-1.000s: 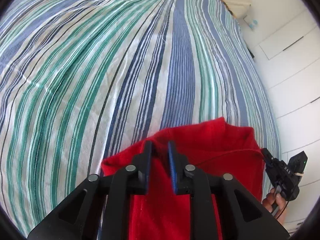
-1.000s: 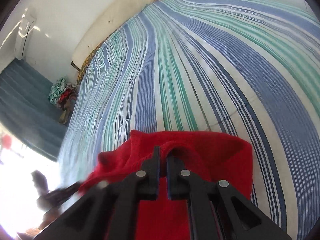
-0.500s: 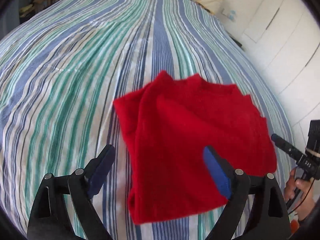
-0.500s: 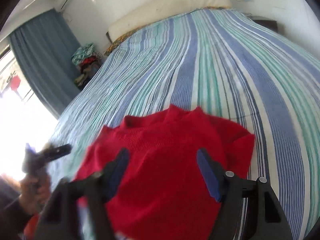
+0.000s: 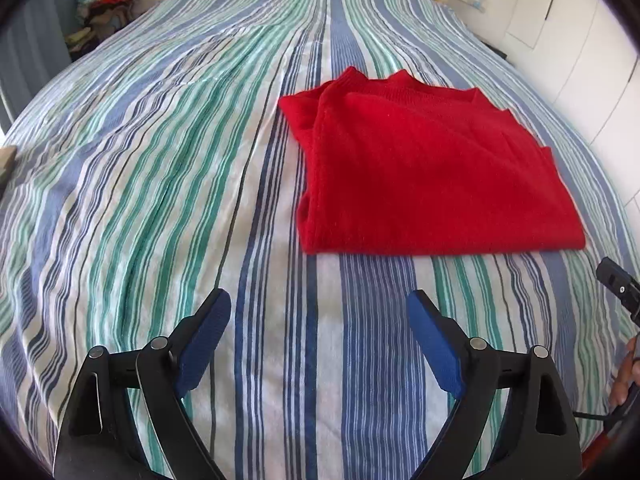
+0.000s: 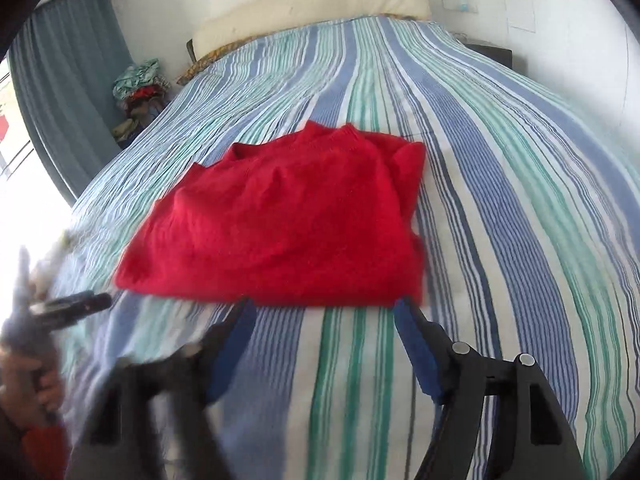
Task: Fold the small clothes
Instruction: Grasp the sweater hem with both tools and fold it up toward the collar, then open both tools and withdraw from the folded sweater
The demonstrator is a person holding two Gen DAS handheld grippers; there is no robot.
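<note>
A red knit garment (image 5: 428, 176) lies folded into a flat rectangle on the striped bed (image 5: 160, 184). It also shows in the right wrist view (image 6: 288, 220). My left gripper (image 5: 318, 312) is open and empty, above the sheet, well short of the garment's near edge. My right gripper (image 6: 324, 314) is open and empty, its blue pads (image 6: 416, 344) just short of the garment's near edge; its left finger is blurred. The right gripper's tip shows at the left wrist view's right edge (image 5: 618, 288).
The bed's blue, green and white striped sheet (image 6: 500, 200) fills both views. A cream pillow (image 6: 312, 8) lies at the head. A pile of clothes (image 6: 140, 88) stands by the grey curtain (image 6: 68, 80). White cupboard doors (image 5: 580, 40) stand on the right.
Both grippers were shut on the red garment a second ago. They opened, let it go, and pulled back towards the foot of the bed. The garment now lies flat.
</note>
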